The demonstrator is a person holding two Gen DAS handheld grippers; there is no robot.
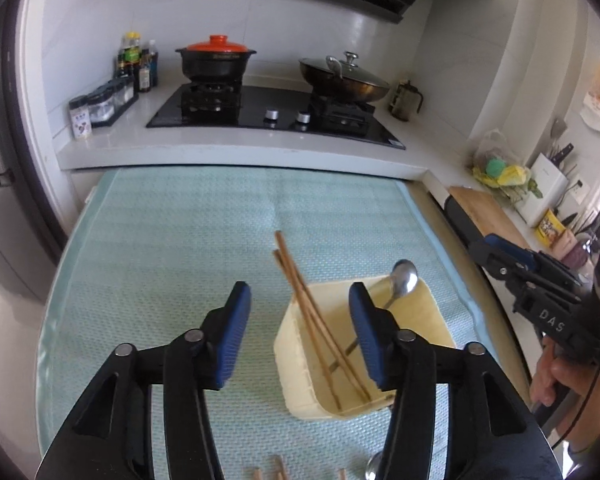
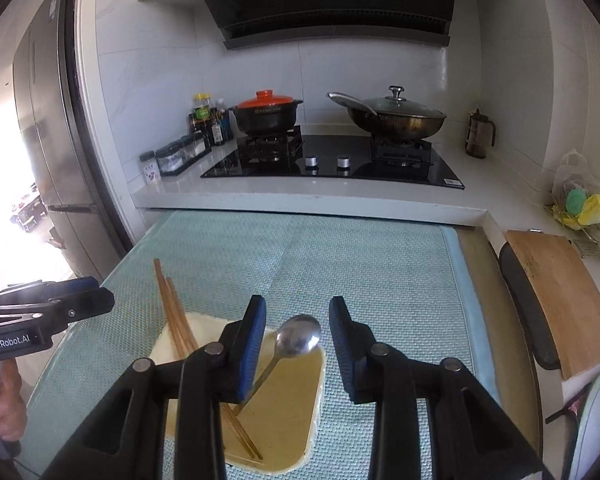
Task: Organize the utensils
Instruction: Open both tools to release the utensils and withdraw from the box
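A cream rectangular container (image 1: 420, 320) (image 2: 284, 400) stands on the light green mat (image 1: 180, 240) (image 2: 380, 264). In it lean a pair of wooden chopsticks (image 1: 300, 288) (image 2: 172, 312) and a metal spoon (image 1: 405, 278) (image 2: 298, 336), their ends over the far rim. My left gripper (image 1: 298, 304) is open and empty, above the container's left part. My right gripper (image 2: 298, 320) is open and empty, above the container with the spoon's bowl between its fingers; it also shows at the right of the left wrist view (image 1: 532, 276). More chopstick ends (image 1: 268, 472) and a spoon tip (image 1: 374, 466) lie at the near edge.
Behind the mat is a white counter with a black gas hob (image 2: 332, 164), a black pot with an orange lid (image 2: 266, 114) and a lidded wok (image 2: 396, 116). Bottles and spice jars (image 2: 188, 140) stand left. A wooden cutting board (image 2: 560, 300) lies right. A fridge (image 2: 48, 120) is left.
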